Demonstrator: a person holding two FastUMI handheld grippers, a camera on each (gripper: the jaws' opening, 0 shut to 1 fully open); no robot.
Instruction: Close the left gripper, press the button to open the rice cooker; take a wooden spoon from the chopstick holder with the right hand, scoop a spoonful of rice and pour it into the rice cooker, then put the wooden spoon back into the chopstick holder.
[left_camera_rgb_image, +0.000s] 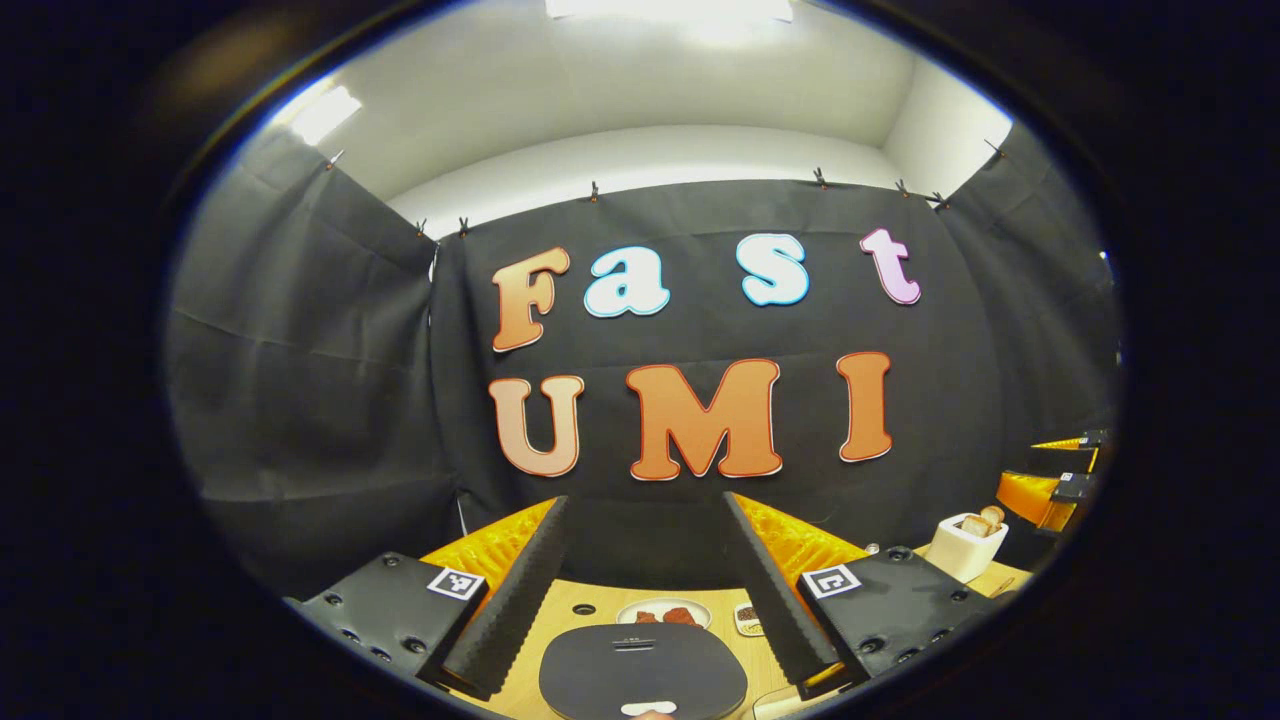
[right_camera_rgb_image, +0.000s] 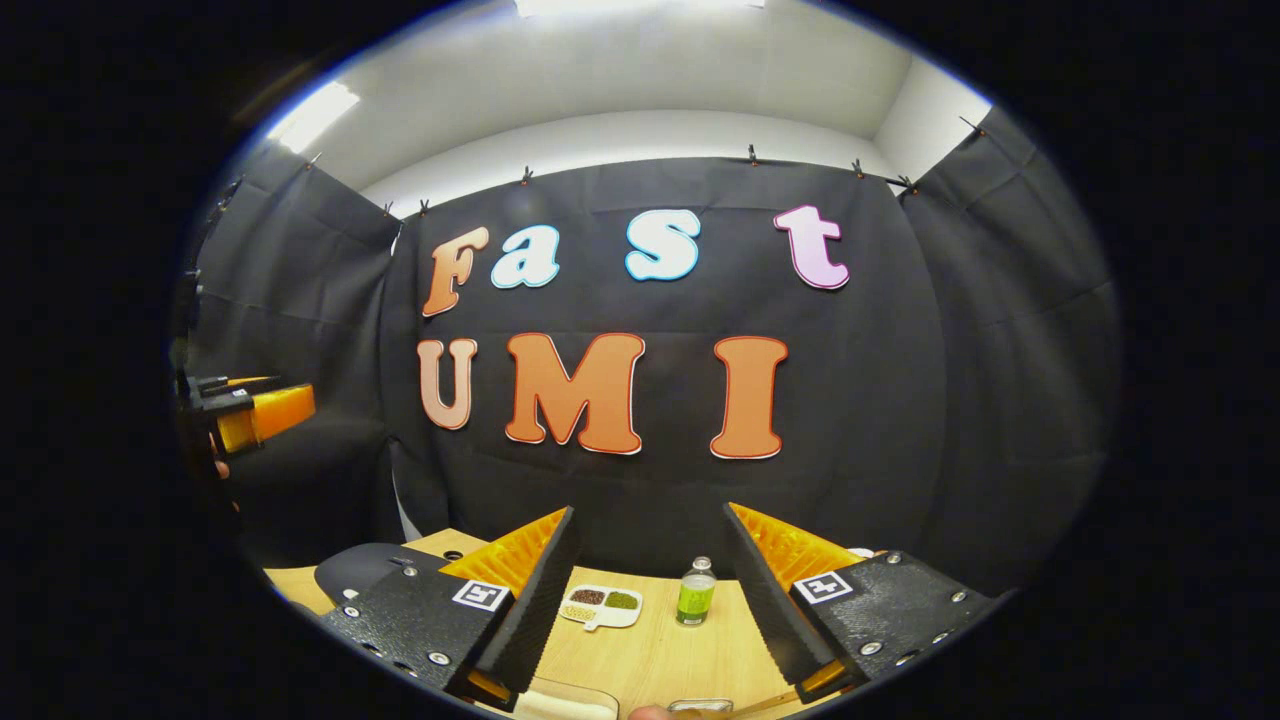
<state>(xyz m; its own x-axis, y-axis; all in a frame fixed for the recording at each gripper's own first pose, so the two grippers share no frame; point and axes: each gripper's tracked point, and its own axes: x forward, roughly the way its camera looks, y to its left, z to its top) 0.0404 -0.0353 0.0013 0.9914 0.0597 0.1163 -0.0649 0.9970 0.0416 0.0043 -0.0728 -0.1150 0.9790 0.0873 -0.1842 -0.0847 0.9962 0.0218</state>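
1. Rice cooker (left_camera_rgb_image: 643, 672): dark, matte, rounded lid, still shut, on the pale wood table (left_camera_rgb_image: 590, 597). Landmark for all below. A small light tab, probably the release button, sits at its near edge.

2. Left gripper (left_camera_rgb_image: 645, 585): held high above the cooker, fingers spread wide, holding nothing; ridged pads (left_camera_rgb_image: 510, 600). It is not yet closed for the press, so I judge the task barely begun.

3. Right gripper (right_camera_rgb_image: 645, 590): off to the cooker's right, fingers likewise wide apart and empty, waiting above the table.

4. Chopstick holder (left_camera_rgb_image: 965, 545): white, squarish, beyond and right of the cooker; rounded wooden ends poke from its top, the spoon likely among them.

5. Divided dish (right_camera_rgb_image: 600, 605): white, shallow, grains in its compartments, right of the cooker.

6. Small bottle (right_camera_rgb_image: 695, 592): green label, upright, just beside the dish.
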